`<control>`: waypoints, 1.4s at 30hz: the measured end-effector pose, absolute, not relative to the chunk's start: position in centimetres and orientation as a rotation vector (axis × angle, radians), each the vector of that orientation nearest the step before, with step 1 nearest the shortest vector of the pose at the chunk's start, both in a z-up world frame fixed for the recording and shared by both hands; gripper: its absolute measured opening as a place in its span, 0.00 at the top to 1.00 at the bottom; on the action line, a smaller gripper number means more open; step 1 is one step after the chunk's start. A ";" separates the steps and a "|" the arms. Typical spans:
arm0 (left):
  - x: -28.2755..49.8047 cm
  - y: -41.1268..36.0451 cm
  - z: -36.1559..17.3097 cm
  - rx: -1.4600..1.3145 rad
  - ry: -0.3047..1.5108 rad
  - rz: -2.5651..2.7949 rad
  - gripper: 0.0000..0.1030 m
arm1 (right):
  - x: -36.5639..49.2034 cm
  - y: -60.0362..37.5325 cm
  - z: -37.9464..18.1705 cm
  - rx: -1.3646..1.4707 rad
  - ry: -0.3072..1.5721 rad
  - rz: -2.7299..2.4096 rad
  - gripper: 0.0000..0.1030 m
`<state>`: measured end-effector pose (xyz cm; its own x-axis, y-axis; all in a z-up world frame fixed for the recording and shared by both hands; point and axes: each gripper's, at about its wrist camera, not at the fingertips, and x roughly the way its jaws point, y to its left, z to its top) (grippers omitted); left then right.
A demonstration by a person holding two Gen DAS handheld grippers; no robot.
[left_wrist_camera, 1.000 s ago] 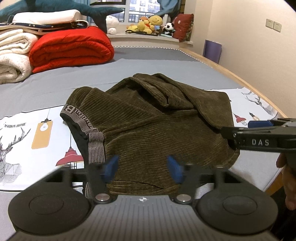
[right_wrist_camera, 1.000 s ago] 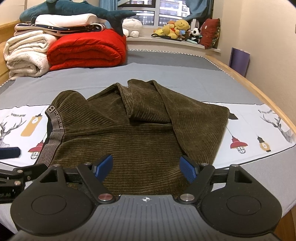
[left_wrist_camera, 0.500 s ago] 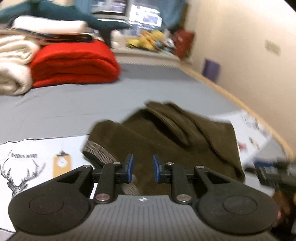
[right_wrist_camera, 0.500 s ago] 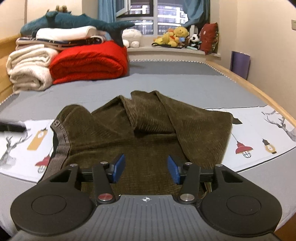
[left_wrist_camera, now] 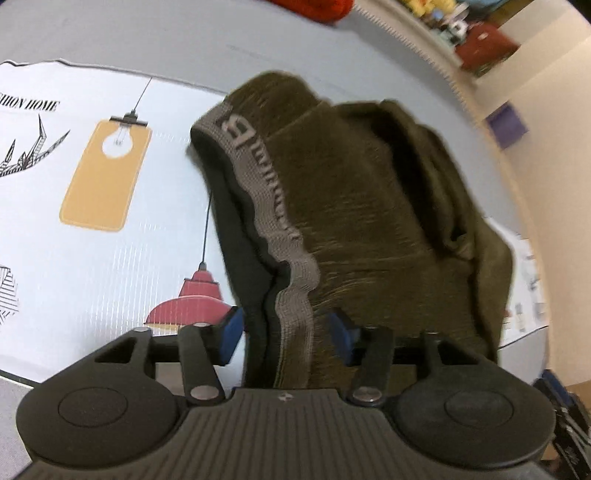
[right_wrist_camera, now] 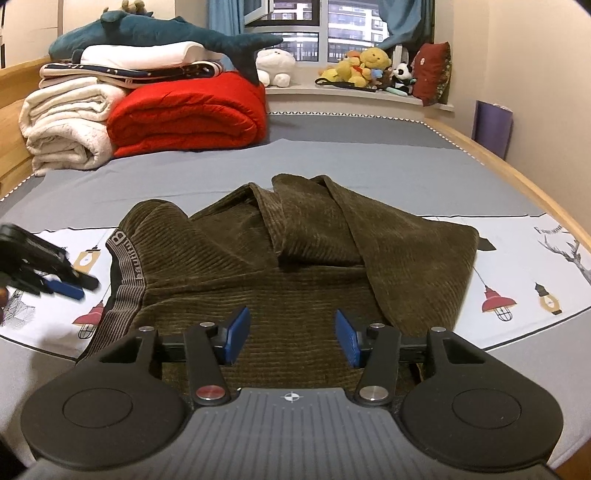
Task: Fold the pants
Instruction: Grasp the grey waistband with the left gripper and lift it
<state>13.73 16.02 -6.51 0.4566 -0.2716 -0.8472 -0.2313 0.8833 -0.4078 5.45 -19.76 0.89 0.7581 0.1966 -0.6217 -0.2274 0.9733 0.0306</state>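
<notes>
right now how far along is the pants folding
Early on. Done: the pants lie on the printed mat, legs bunched loosely over the seat, no clean fold yet. In hand: the left gripper is open around the waistband; the right gripper is open above the near edge, gripping nothing. Left: grip, flatten, fold.

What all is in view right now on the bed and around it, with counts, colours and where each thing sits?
pants: one, olive-brown corduroy, loosely folded mid-bed on the mat
waistband: one, grey, lettered, pants' left edge
printed mat: one, white with lamp drawings, under the pants
bed sheet: grey
red quilt: one, rolled, far left
white blankets: stacked, left of the quilt
shark plush: one, blue, atop the stack
stuffed toys: several, windowsill
left gripper: open, straddling the waistband
right gripper: open, above the pants' near edge
</notes>
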 end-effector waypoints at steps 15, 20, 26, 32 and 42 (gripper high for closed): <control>15.1 8.6 -10.3 -0.049 1.144 -0.043 0.44 | 6.5 -19.1 -0.5 -0.069 0.725 0.205 0.42; 14.1 9.6 -9.0 -0.028 1.086 -0.065 0.74 | 6.3 -19.2 0.2 -0.040 0.697 0.153 0.42; 11.4 11.8 -7.0 0.022 1.025 -0.029 0.77 | 5.8 -20.0 3.4 0.002 0.606 0.135 0.42; 7.8 18.6 -5.8 -0.032 1.022 0.049 0.79 | 6.3 -20.7 6.3 -0.161 0.484 0.174 0.42; 2.9 26.5 -7.4 -0.097 1.157 0.164 0.73 | 9.6 -22.6 4.1 -0.172 0.542 0.127 0.43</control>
<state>2.92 26.53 -7.37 0.3923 0.0787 -0.9165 -0.1786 0.9839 0.0081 9.55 -22.64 4.08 0.8493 0.0749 -0.5225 -0.1657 0.9777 -0.1292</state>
